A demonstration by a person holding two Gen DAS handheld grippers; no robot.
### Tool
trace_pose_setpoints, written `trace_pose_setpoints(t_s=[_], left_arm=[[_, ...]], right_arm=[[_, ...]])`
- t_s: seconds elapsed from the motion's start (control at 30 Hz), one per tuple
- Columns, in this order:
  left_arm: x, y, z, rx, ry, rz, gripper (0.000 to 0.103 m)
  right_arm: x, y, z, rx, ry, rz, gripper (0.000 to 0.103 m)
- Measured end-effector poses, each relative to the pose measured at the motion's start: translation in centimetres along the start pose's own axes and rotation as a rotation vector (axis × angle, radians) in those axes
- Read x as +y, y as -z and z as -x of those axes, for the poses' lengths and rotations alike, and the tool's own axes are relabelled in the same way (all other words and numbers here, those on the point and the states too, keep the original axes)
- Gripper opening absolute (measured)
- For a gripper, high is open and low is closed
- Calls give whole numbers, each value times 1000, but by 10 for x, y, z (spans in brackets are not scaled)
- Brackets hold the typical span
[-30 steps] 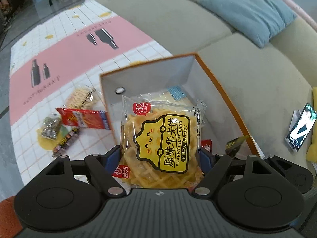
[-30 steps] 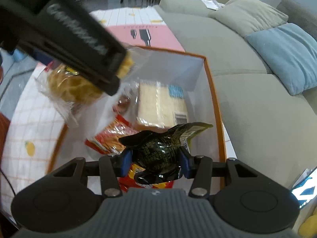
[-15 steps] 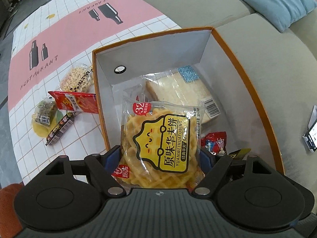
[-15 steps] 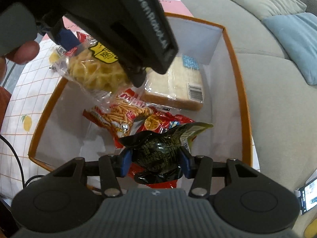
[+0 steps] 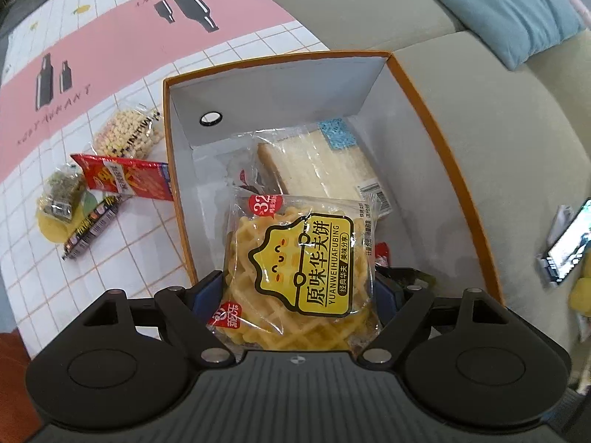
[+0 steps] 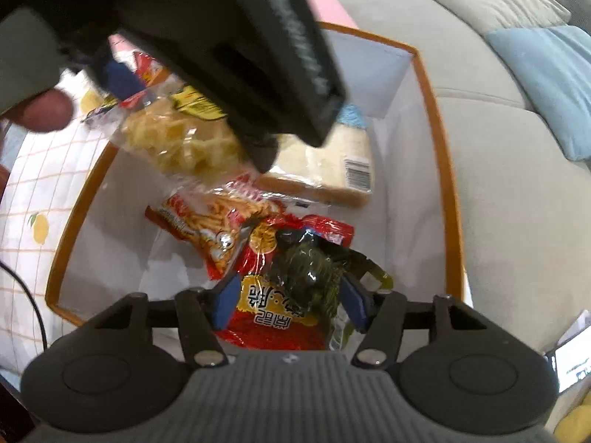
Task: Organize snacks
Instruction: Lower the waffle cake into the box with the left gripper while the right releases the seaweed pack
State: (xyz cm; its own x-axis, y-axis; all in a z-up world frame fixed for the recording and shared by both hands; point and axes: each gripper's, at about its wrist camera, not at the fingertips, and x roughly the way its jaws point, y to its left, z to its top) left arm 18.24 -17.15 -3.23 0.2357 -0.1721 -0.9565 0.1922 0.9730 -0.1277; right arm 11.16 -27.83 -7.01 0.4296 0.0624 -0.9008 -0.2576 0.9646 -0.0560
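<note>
Box (image 5: 439,136) unmoved | left fingers (image 5: 208,288) still pinch waffle pack (image 5: 301,269) | right fingers (image 6: 225,297) spread, dark packet (image 6: 308,273) released

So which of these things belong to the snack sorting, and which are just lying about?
Job: waffle pack in left tongs; dark green pack at right tongs; box; bread; peanuts; red pack.
Lying about: phone; blue cushion.

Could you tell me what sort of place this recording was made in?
Most likely a home living room. A grey sofa with a blue cushion runs beside a low table covered by a pink-and-white cloth, and an orange-rimmed box of snacks sits on it.
</note>
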Motion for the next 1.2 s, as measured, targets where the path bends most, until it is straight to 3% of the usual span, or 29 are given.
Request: trace_pose_setpoints(t_s=[0.47, 0.73, 0.93, 1.2], left_arm=[[23, 6, 17, -11, 139, 44, 94], [29, 6, 17, -19, 196, 75, 94], [27, 7, 19, -62, 186, 61, 94], [20, 12, 20, -128, 118, -26, 94]], right_arm=[[18, -14, 17, -57, 2, -25, 58], [14, -13, 36, -167, -102, -155, 57], [15, -9, 55, -233, -205, -243, 57], [10, -3, 78, -314, -227, -346, 57]])
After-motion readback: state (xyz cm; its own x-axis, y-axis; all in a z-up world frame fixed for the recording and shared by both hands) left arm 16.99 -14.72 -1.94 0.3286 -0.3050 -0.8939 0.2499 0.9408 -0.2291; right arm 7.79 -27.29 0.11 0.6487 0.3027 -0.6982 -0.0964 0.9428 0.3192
